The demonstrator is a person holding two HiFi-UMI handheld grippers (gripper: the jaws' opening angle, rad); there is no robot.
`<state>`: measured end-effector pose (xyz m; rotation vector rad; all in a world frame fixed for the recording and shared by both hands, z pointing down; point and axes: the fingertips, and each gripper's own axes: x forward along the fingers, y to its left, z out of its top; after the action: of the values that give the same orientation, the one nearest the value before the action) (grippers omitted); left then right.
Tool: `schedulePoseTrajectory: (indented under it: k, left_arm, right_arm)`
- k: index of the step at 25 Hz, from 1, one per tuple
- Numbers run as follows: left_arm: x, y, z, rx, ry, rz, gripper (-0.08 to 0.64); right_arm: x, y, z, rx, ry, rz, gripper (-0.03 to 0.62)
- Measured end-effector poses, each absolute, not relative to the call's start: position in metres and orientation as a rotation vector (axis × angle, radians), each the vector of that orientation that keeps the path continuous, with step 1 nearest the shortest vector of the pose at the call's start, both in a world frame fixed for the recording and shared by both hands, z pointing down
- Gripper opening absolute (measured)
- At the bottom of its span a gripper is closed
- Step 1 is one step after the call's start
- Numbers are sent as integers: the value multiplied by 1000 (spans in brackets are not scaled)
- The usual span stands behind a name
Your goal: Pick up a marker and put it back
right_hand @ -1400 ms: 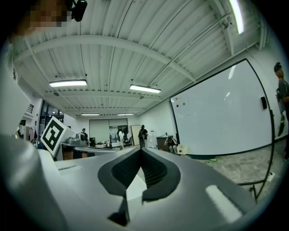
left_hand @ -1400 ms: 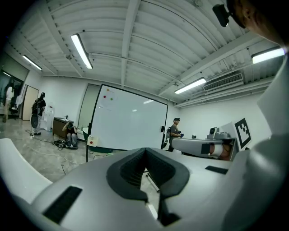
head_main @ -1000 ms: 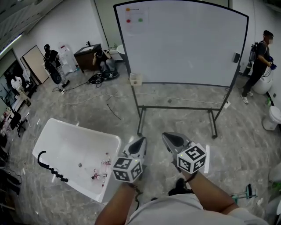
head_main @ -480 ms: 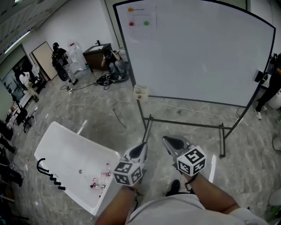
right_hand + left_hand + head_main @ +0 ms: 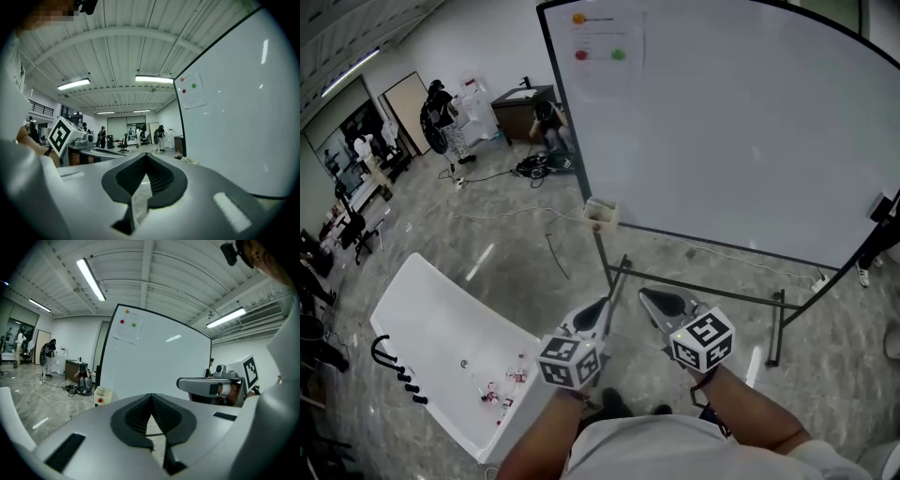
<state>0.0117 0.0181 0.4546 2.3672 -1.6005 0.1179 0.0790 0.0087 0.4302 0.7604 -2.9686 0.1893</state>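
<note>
The left gripper (image 5: 600, 307) and right gripper (image 5: 649, 298) both have their fingers closed on nothing, in front of the whiteboard (image 5: 722, 131). A small box (image 5: 602, 211) at its lower left corner holds a red thing (image 5: 597, 225), too small to tell whether it is the marker.

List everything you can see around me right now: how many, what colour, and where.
large whiteboard on a black-framed stand: one, white, ahead, upper right
paper sheet with orange, red and green dots: one, white, whiteboard's top left
small open box: one, white, whiteboard's lower left corner, something red inside
bathtub: one, white, floor, lower left
curved hose: one, black, bathtub's left edge
people: at least two, dark clothes, far left background
left gripper: grey, jaws together, empty
right gripper: grey, jaws together, empty
</note>
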Motion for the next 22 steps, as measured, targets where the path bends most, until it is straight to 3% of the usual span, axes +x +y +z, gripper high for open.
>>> schedulePoseTrajectory:
  k: [11, 22]
  left_arm:
    - [-29, -121, 467, 2376, -1585, 77, 2]
    - [-136, -304, 499, 2376, -1479, 107, 2]
  right_arm:
    - [30, -119, 446, 735, -2918, 165, 3]
    - [-106, -297, 498, 668, -2786, 203, 8]
